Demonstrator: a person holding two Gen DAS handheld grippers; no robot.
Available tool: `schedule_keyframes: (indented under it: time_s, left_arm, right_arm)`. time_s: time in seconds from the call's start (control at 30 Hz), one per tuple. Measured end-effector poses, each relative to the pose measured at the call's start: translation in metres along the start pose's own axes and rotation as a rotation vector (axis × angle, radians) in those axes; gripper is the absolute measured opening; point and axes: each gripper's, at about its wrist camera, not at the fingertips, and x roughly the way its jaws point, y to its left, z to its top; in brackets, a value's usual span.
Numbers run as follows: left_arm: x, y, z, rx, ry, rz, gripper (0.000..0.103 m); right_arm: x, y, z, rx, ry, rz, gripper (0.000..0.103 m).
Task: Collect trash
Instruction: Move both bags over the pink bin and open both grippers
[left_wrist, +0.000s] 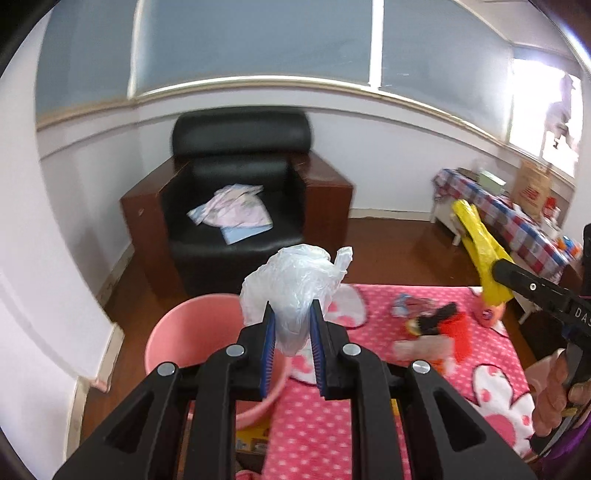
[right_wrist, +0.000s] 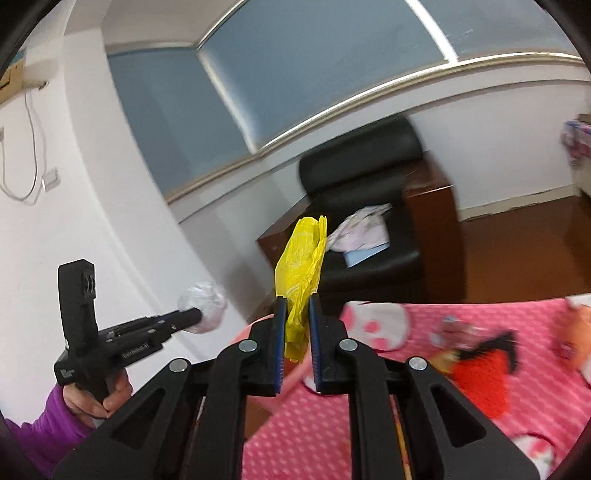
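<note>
Fingers of left gripper: set narrow, blue pads clamped on a crumpled clear plastic bag; bag bulges above and hangs below the pads. Held above the near rim of a pink bucket, which stands on the wooden floor beside the pink polka-dot blanket.

Fingers of right gripper: set narrower, pads pinching a yellow plastic bag; upper part rises upright above the tips, lower tail dangles between the fingers. Held in the air over the blanket's edge.

Cross-views: right gripper visible at the right of the left wrist view with the yellow bag in its tip; left gripper visible at the left of the right wrist view with the clear bag at its tip, gripped by a hand in a purple sleeve.

Remaining on blanket: blurred heap of wrappers, red, black and orange, well apart from both grippers.

Background: black armchair holding folded cloth; table with checked cloth at right.
</note>
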Motion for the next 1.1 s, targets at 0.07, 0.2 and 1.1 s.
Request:
schedule_keyframes:
  time_s: [0.07, 0.2, 1.1]
  left_arm:
    - [0.014, 0.017, -0.006, -0.021, 0.022, 0.028, 0.017]
    - [0.044, 0.054, -0.027, -0.065, 0.08, 0.076, 0.017]
    - [0.113, 0.118, -0.081, -0.185, 0.2, 0.071, 0.049]
  right_arm:
    - [0.032, 0.008, -0.001, -0.005, 0.042, 0.019, 0.012]
    - [0.103, 0.017, -0.016, 0.01, 0.161, 0.048, 0.012]
    - [0.248, 0.018, -0.079, 0.075, 0.443, -0.023, 0.041]
